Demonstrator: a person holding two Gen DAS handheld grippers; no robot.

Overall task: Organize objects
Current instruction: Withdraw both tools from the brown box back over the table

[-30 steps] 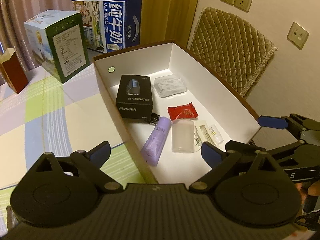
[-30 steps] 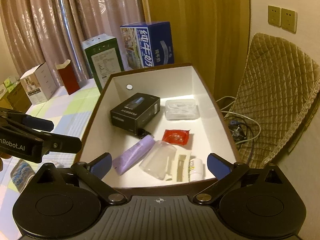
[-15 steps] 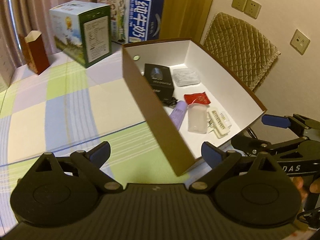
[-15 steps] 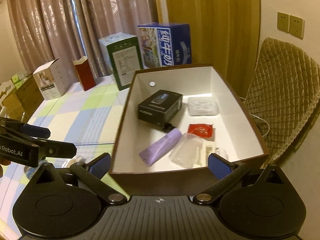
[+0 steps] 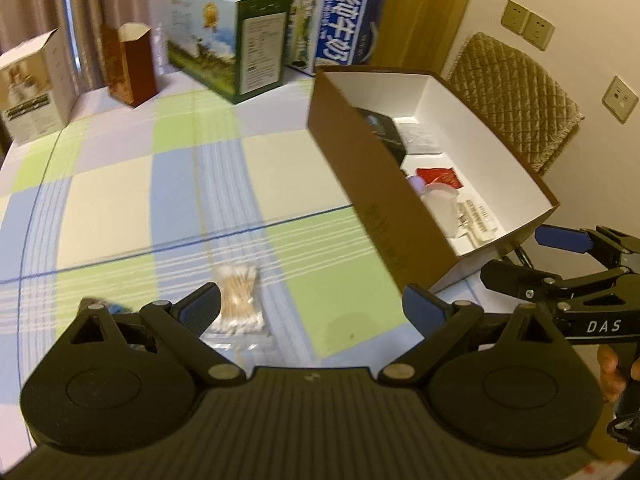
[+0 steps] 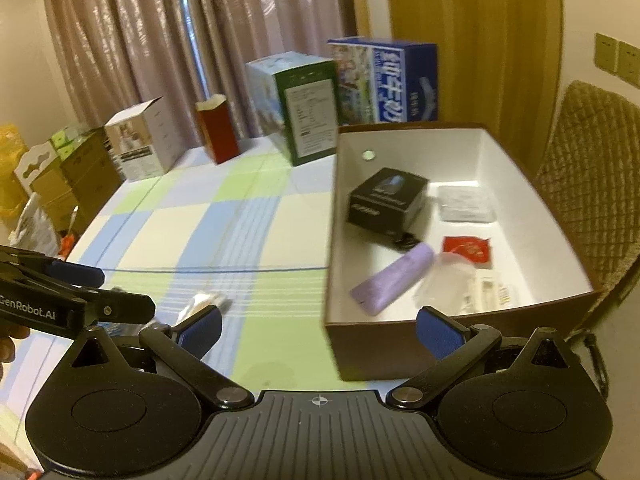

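A brown box (image 5: 380, 204) with a white inside stands at the right of the checked table. It holds a black carton (image 6: 386, 200), a purple tube (image 6: 394, 282), a red packet (image 6: 466, 250), a clear bag (image 6: 464, 202) and small pale items. On the cloth left of the box lies a clear bag of cotton swabs (image 5: 236, 300) (image 6: 204, 304), just ahead of my left gripper (image 5: 312, 308), close to its left finger. That gripper is open and empty. My right gripper (image 6: 318, 328) is open too, at the box's near left corner.
Along the table's far edge stand a green-and-white carton (image 5: 240, 44), a blue milk carton (image 5: 340, 36), an open dark red carton (image 5: 130, 64) and a white carton (image 5: 34, 84). A quilted chair (image 5: 516, 92) stands behind the box. Something small and blue (image 5: 116, 308) lies behind my left finger.
Both grippers have drawn back and swung left, away from the box's inside. The cotton swab bag and more of the tablecloth have come into view. Both stay open.
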